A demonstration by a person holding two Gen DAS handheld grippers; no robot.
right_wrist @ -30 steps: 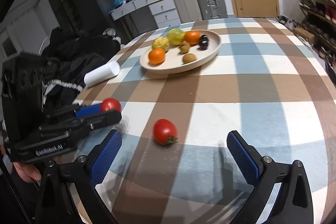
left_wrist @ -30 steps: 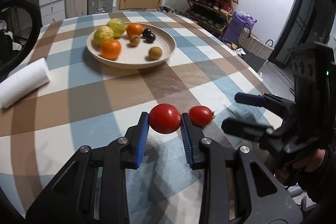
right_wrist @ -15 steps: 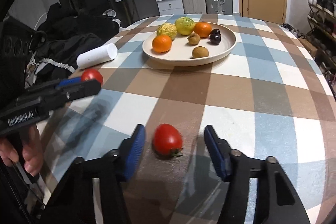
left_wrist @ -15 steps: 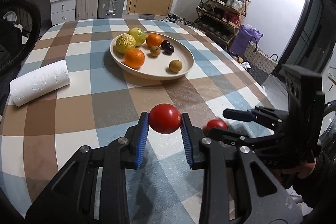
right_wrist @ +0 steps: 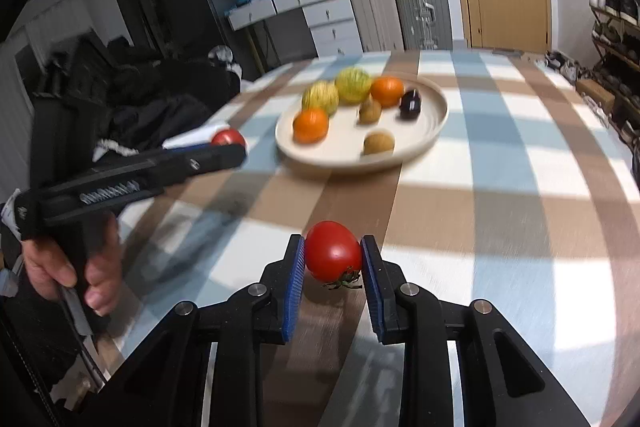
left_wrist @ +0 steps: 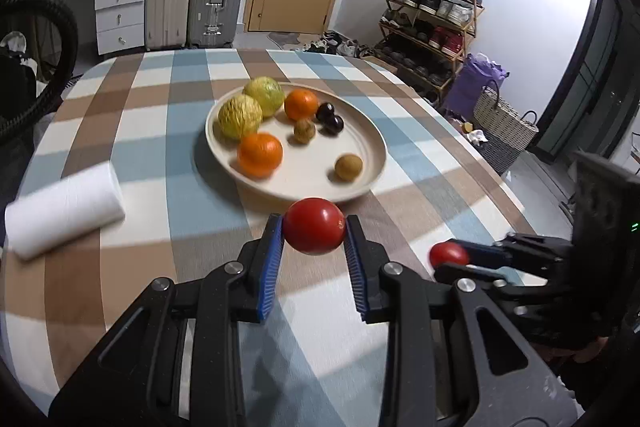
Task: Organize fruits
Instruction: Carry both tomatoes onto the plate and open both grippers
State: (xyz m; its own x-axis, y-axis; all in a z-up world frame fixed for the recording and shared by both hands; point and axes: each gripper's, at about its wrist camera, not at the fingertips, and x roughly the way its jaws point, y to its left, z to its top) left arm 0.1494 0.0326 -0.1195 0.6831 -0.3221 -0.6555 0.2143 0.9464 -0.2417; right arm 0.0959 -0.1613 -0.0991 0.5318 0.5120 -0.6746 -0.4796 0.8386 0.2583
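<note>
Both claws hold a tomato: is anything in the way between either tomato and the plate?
Nothing visible. Bare tablecloth lies between the right claw with its tomato and the plate. The left claw carries its tomato just short of the rim.

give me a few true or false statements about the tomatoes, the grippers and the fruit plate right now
1. The left gripper is shut on a round red tomato. True.
2. The right gripper is open and holds nothing. False: its blue pads grip a second red tomato with a green stem.
3. The round cream plate holds two oranges. True: one orange lies near its front, another further back.
4. The white paper roll stands upright on the plate. False: it lies on its side on the checked tablecloth, apart from the plate.
5. A tomato already lies on the plate. False: both are in the grippers.
</note>
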